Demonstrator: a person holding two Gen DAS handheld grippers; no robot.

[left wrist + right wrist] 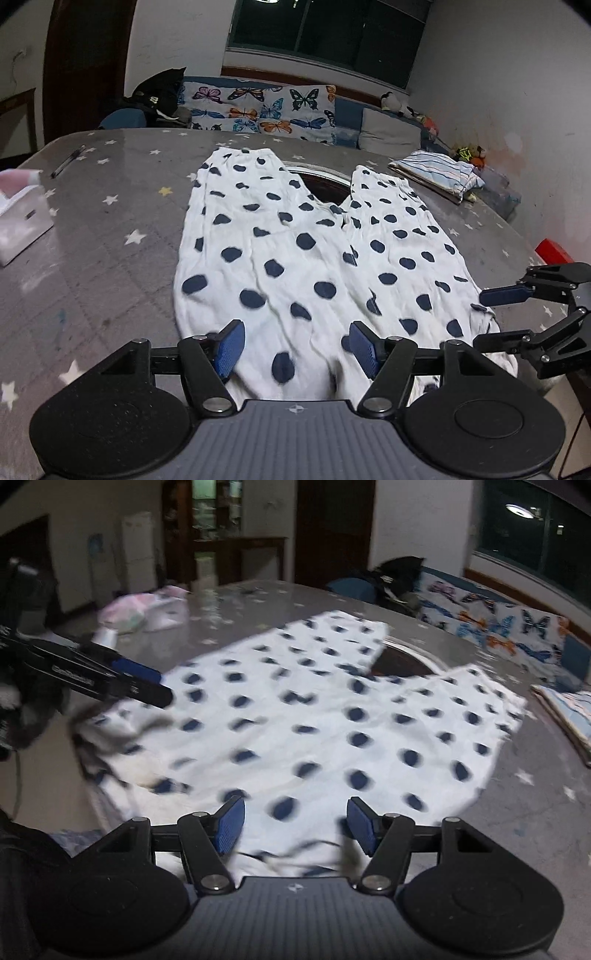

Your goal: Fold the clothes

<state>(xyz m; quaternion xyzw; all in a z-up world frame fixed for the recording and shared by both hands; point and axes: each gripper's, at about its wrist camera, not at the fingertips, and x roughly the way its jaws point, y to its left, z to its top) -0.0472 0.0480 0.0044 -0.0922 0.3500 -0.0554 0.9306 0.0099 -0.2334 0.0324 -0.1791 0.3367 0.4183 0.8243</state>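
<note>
White trousers with dark blue dots [295,251] lie spread flat on the grey star-patterned table [110,229], legs pointing away, waist at the near edge. My left gripper [295,345] is open, its blue pads just above the waist. My right gripper [484,317] shows at the right in the left wrist view, open beside the trousers' right hip. In the right wrist view the trousers [314,716] fill the middle, my right gripper [295,821] is open over the waist edge, and my left gripper [147,686] reaches in from the left.
A folded striped garment [439,171] lies at the far right of the table. A white box [22,221] and a pen [68,160] are at the left. A red object [554,251] sits at the right edge. A butterfly-print sofa [266,110] stands behind.
</note>
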